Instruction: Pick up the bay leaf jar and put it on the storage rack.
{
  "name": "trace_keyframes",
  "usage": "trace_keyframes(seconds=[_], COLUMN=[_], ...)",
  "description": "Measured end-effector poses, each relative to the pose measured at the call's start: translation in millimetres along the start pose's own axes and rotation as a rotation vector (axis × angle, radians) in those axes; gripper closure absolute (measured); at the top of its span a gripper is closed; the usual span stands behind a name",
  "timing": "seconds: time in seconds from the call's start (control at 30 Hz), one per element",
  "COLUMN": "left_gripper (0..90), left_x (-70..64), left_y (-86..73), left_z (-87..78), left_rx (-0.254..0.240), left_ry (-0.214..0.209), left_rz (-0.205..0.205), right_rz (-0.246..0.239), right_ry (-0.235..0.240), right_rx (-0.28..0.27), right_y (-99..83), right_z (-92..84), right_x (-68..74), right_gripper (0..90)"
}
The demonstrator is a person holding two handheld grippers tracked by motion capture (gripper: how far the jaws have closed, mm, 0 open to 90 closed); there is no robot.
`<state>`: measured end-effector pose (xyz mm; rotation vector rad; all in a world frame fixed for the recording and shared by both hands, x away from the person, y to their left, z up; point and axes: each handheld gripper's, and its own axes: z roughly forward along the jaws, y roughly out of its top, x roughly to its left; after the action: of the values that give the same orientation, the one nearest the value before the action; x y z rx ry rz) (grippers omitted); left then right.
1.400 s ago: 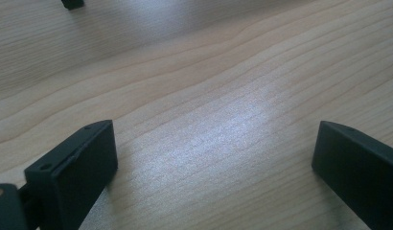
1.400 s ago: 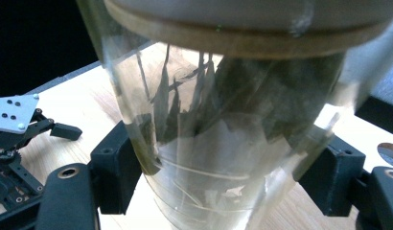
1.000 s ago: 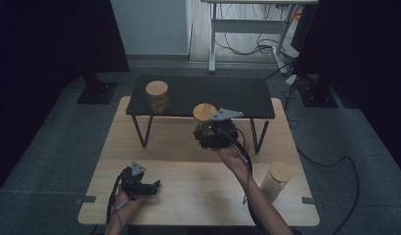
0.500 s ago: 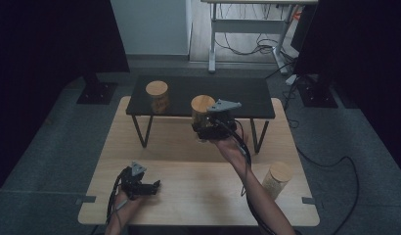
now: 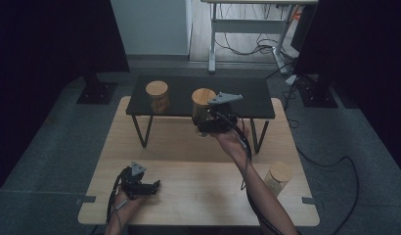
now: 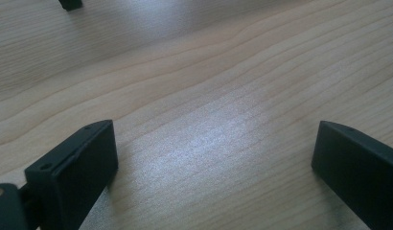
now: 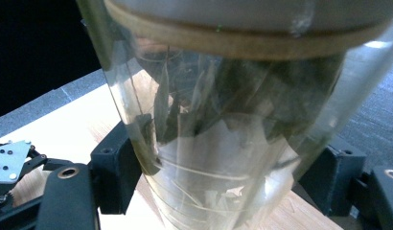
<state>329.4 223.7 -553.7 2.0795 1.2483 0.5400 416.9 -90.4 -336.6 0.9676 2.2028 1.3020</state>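
Glass jar (image 7: 223, 143), wooden lid, right gripper (image 5: 208, 122) clamped

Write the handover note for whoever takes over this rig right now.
Right gripper: shut on a clear glass jar with a wooden lid, held up at the front edge of the black low shelf.
Left gripper: open, holding nothing, resting on the light wooden table.
Done: one matching jar stands on the shelf.
Left: probably set down the held jar, then fetch the third jar from the table's right side.
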Motion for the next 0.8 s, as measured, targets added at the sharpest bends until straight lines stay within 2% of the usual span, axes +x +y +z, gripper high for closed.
trace_keyframes(seconds=[0.8], left_gripper=[1.7], left_x=[0.4], left_y=[0.0], left_z=[-0.2], left_rx=[0.005], left_ry=[-0.002], left_rz=[0.005], right_rz=[0.0], right_ry=[0.004], right_rx=[-0.007], right_y=[24.7], right_z=[-9.2], right_x=[-3.7], right_gripper=[25.1])
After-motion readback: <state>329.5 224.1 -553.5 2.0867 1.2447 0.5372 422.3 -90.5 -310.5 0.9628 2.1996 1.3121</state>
